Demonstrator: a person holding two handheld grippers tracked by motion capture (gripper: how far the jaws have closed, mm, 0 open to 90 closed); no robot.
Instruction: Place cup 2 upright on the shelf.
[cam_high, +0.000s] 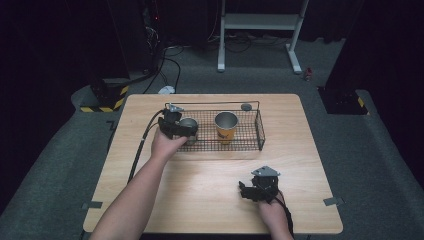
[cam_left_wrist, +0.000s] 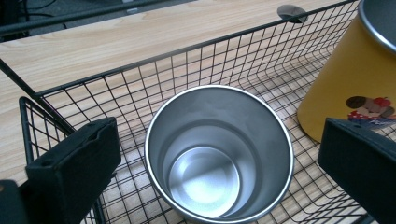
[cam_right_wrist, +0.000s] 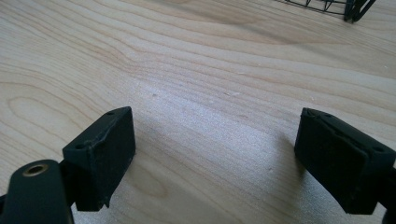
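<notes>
A black wire basket (cam_high: 252, 142) stands on the far half of the wooden table (cam_high: 210, 200). An empty steel cup (cam_high: 188, 122) stands upright at its left end, and a yellow cup (cam_high: 226, 127) with a steel rim is upright near its middle. My left gripper (cam_high: 190, 130) is open, reaching into the basket. In the left gripper view the steel cup (cam_left_wrist: 219, 154) sits between the spread jaws of my left gripper (cam_left_wrist: 217, 161), with a gap on each side. The yellow cup (cam_left_wrist: 350, 79) stands just beside it. My right gripper (cam_high: 244, 190) rests low over bare wood near the front edge, open and holding nothing (cam_right_wrist: 215, 154).
A small grey disc (cam_high: 246, 106) lies on the table just behind the basket's far rail, also in the left gripper view (cam_left_wrist: 290, 11). A basket corner (cam_right_wrist: 355, 9) shows far ahead of my right gripper. Dark floor, cables and a white stand lie beyond the table.
</notes>
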